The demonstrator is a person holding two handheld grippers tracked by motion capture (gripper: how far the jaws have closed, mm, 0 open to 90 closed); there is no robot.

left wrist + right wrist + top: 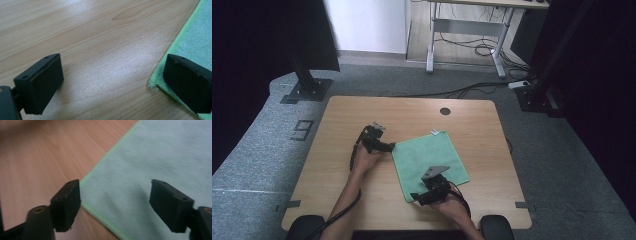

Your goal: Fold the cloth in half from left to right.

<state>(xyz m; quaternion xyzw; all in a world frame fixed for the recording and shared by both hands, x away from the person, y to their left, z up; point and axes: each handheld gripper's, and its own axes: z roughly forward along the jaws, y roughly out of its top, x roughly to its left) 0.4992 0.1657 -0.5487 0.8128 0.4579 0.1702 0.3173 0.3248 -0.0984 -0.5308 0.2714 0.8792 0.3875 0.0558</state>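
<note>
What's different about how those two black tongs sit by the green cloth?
The left tongs sit at the green cloth's left corner; the right tongs sit at its near corner, close to the table's front edge. The left tongs stand wide, one pad over bare wood and one over the cloth's corner; the right tongs stand narrower, straddling the cloth's edge. Both are open and grip nothing yet.

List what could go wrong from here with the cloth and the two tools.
1. The left tool straddles the cloth corner with only one jaw over the fabric; closing could pinch just the hem or miss it.
2. The right tool is open over the near edge, one jaw on the table side; it may scrape wood rather than get under the cloth.
3. Uneven grips could bunch the cloth.
</note>
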